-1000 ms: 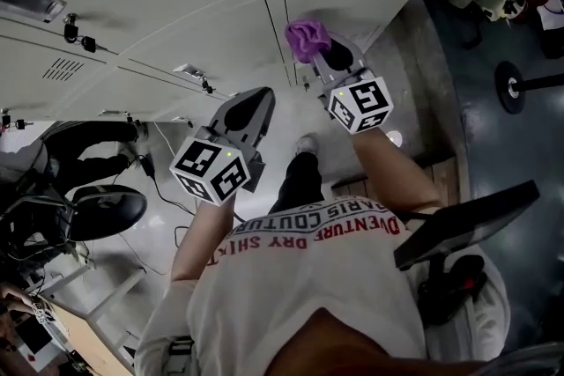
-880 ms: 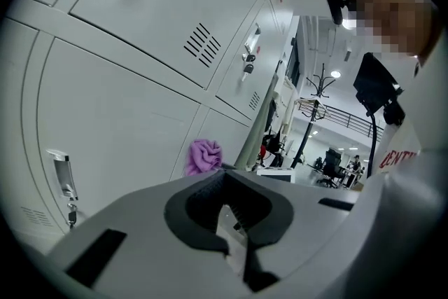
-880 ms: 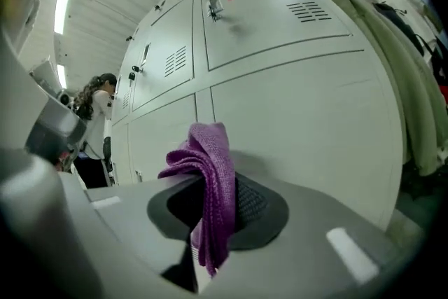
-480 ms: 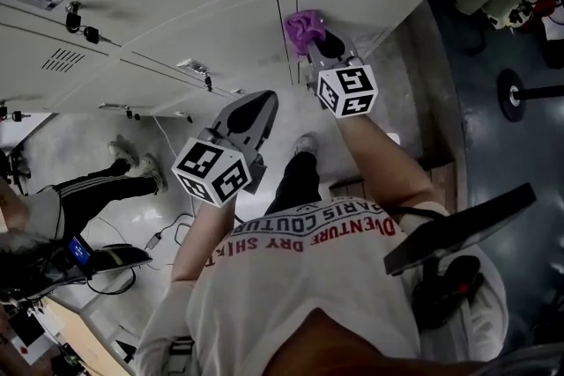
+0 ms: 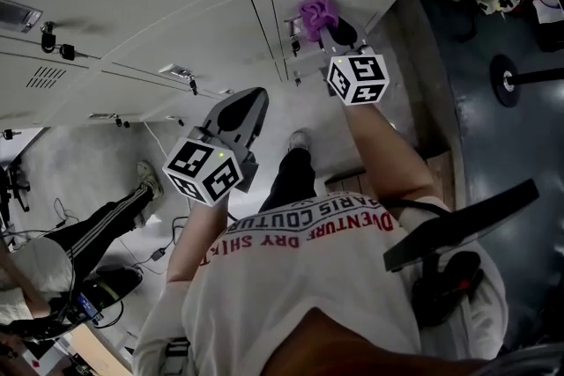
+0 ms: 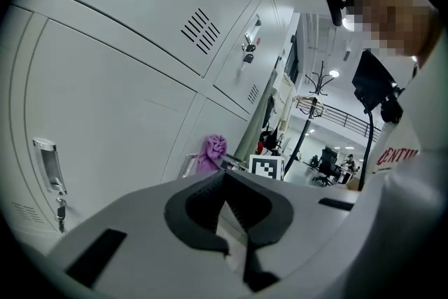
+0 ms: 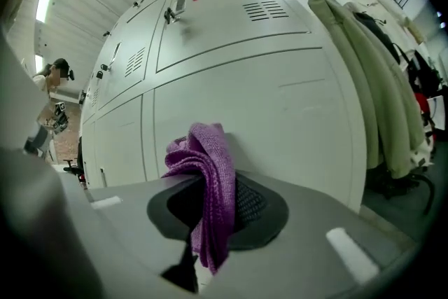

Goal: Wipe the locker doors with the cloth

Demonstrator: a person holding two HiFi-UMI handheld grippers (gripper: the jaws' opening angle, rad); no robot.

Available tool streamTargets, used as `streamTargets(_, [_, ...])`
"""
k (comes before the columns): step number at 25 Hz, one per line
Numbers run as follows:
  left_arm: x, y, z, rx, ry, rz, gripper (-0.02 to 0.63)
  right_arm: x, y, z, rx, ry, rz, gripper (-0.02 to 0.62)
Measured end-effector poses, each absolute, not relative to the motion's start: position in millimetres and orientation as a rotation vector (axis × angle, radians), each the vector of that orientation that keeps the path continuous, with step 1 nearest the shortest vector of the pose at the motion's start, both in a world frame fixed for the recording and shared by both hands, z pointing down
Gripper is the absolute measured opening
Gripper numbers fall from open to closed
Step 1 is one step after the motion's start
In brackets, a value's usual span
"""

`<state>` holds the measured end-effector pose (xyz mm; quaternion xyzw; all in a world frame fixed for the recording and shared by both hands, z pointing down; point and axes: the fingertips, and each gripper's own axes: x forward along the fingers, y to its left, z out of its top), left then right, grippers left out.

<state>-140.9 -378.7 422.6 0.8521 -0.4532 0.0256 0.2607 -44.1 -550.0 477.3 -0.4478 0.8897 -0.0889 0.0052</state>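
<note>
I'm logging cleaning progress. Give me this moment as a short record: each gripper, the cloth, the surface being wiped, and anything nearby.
right gripper: shut on the purple cloth
purple cloth: bunched up, sticks out past the jaws, looks pressed against the locker door
locker door: white, closed, vent slots on the door above it
left gripper: shut, nothing between its jaws, held apart from the lockers
nearby: light jackets hang to the right of the lockers

left tongs point(image 6: 225, 177) closed, empty; purple cloth point(image 6: 212, 152) beyond, at grey locker door point(image 6: 119, 115).
</note>
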Motion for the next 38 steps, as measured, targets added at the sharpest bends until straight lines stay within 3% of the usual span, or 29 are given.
streamTargets(12, [-124, -383, 427, 2.325, -1.182, 0.112, -0.001, 88, -600, 479, -1.707, 2.591, -0.259, 0.055])
streamTargets(19, [-119, -381, 428, 2.338, -1.162, 0.123, 0.000, 125, -613, 488, -1.804, 2.447, -0.358, 0.055])
streamTargets(28, [-122, -379, 422, 2.333, -1.169, 0.103, -0.001, 118, -594, 479, -1.770, 2.452, -0.368, 0.055])
streamTargets(38, [-130, -379, 422, 2.341, -1.192, 0.086, 0.000, -13, -502, 478, -1.324, 2.755, -0.275, 0.055])
